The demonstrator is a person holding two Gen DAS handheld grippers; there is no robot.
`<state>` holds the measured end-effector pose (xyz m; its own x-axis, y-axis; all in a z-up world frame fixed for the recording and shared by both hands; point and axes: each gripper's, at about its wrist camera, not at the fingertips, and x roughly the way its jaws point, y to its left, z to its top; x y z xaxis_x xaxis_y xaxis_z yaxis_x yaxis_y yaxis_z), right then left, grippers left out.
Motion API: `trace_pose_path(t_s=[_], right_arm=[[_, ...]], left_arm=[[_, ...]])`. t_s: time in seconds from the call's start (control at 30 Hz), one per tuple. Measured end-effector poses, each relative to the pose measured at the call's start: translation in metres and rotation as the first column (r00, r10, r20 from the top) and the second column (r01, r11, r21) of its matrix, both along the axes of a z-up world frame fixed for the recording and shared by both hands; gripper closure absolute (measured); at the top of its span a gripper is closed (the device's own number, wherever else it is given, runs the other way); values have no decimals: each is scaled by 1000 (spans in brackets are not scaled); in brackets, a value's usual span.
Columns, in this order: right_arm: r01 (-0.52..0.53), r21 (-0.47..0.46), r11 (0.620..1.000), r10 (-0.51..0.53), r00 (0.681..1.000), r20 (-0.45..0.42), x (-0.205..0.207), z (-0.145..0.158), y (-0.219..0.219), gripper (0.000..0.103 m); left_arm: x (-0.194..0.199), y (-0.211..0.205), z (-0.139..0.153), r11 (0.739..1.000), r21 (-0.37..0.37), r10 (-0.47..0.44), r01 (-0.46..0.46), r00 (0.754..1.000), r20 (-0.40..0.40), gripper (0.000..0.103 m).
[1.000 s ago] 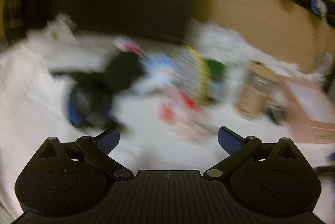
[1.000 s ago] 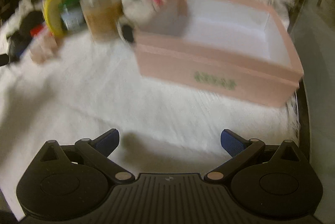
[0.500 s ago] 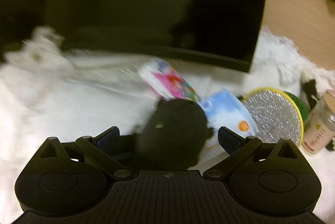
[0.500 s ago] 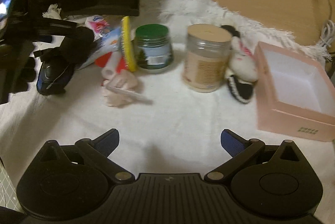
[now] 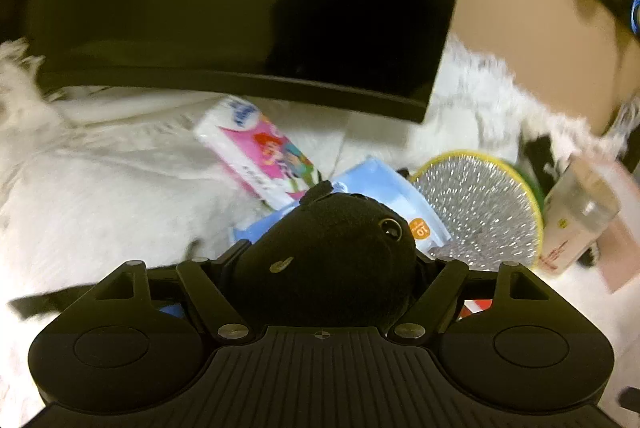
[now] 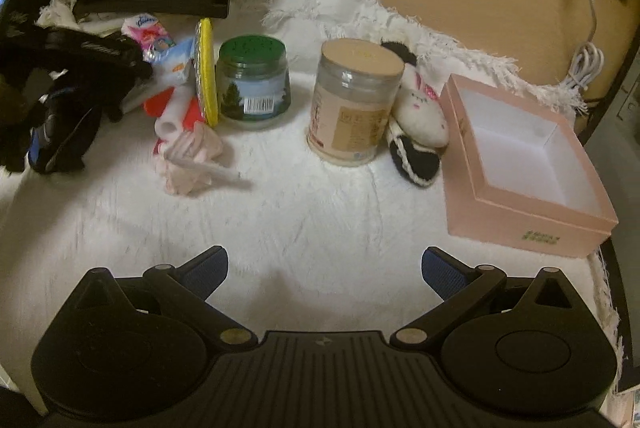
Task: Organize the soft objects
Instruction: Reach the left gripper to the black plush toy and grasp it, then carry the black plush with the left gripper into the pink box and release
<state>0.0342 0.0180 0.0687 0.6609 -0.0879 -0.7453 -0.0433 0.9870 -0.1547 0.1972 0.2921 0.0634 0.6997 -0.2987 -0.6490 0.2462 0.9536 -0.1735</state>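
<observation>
Left gripper (image 5: 326,268) just closing on black plush (image 5: 332,252) — pads hidden; right gripper (image 6: 324,268) wide, empty.

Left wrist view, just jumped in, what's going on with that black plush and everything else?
The left gripper has its jaws around the black plush toy; they have just been closing and appear to press its sides. The right gripper hangs open with nothing in it over the white fluffy rug. The pink box at right holds nothing. A white bunny plush lies beside the tan-lidded jar, outside the box.
</observation>
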Motion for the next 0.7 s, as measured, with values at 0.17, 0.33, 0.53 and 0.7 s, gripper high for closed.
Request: trace_pose_path(t_s=[0.17, 0.33, 0.53, 0.7], right_arm=[[-52, 66, 996, 49, 998, 38, 16, 11, 16, 0], [-278, 54, 959, 267, 951, 155, 32, 18, 72, 0], [-388, 210, 898, 375, 922, 98, 87, -8, 145, 0], [-462, 205, 863, 454, 887, 89, 124, -30, 211, 0]], left_arm=[[-36, 53, 34, 987, -112, 118, -111, 991, 60, 22], [-73, 110, 46, 960, -107, 268, -258, 958, 97, 22], [-113, 159, 46, 916, -109, 392, -387, 919, 33, 22], [-136, 185, 40, 884, -123, 455, -451, 891, 2, 22]])
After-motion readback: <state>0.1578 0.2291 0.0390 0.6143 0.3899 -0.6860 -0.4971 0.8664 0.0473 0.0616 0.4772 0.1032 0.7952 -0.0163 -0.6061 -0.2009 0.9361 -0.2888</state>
